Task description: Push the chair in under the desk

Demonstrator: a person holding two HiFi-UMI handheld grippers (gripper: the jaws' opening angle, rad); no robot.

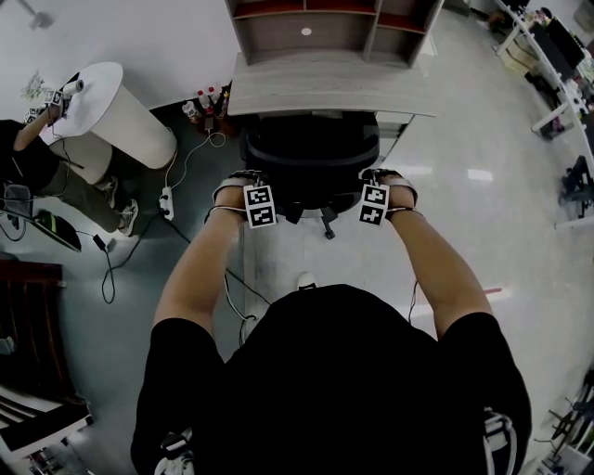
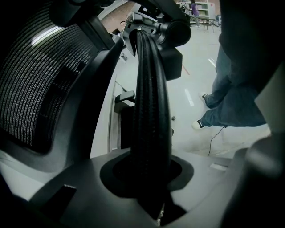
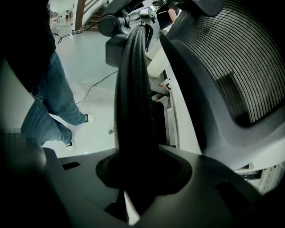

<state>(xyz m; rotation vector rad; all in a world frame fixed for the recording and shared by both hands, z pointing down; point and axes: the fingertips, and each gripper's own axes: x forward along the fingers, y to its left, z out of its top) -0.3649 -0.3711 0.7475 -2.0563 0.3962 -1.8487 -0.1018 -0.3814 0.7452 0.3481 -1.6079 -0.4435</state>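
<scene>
Desk [image 1: 329,93]: pale wood-grain, flat rectangular top. Chair [image 1: 311,153]: black, seat largely beneath the desk edge; probably moderately heavy, rigid-framed and free-rolling, best taken at the armrests. Backrest [image 2: 31,80]: curved stiff mesh. Armrests [image 2: 151,111]: narrow, finely ribbed, grippy-looking pads. Left gripper [image 1: 239,184], right gripper [image 1: 390,181]: each clamped across one armrest.

Chair at desk, from above.
Chair [image 1: 311,153] directly before the near edge of the desk [image 1: 325,93]; shelf unit [image 1: 334,23] on the desk's far side. Left gripper [image 1: 249,186] clamped on the left armrest [image 2: 149,111], right gripper [image 1: 379,183] on the right armrest [image 3: 131,102], backrest between them. Bottles [image 1: 202,100] on the floor at the desk's left corner; power strip [image 1: 167,202] left of the chair; round table [image 1: 111,107] further left.
</scene>
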